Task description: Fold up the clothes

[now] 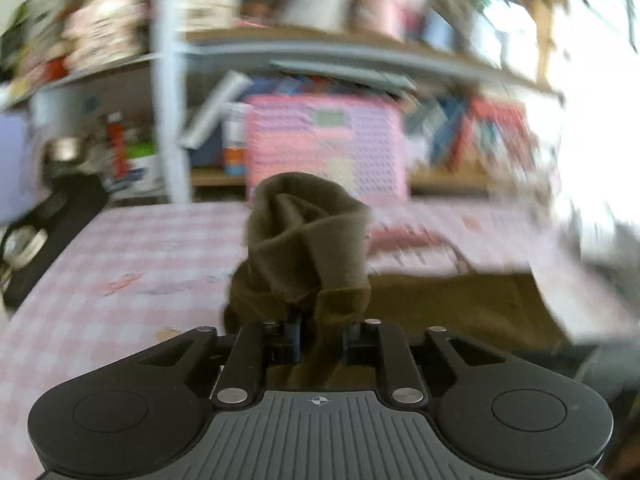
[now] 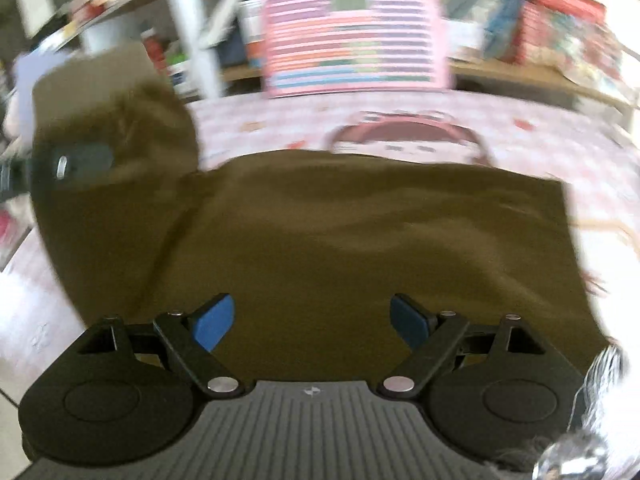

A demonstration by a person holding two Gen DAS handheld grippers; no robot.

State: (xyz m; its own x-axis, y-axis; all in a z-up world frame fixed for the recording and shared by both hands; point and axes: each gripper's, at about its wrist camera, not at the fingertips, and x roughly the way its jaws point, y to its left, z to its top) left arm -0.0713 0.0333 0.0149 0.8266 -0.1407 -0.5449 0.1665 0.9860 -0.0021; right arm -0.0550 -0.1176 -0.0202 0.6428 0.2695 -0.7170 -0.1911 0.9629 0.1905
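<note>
An olive-brown garment (image 2: 340,232) lies spread on the pink checked tablecloth (image 1: 120,256). My left gripper (image 1: 320,332) is shut on a bunched corner of the olive-brown garment (image 1: 308,248) and holds it lifted above the table. My right gripper (image 2: 312,320) is open and empty, its blue pads (image 2: 212,320) wide apart just above the garment's near part. In the right wrist view the lifted corner rises at the left, with the left gripper (image 2: 76,164) partly hidden in the cloth. Both views are blurred.
A pink perforated basket (image 1: 324,144) stands on a shelf behind the table, with books and boxes (image 1: 496,132) beside it. A white upright post (image 1: 168,92) stands at the left. Dark items (image 1: 52,220) lie at the table's left edge.
</note>
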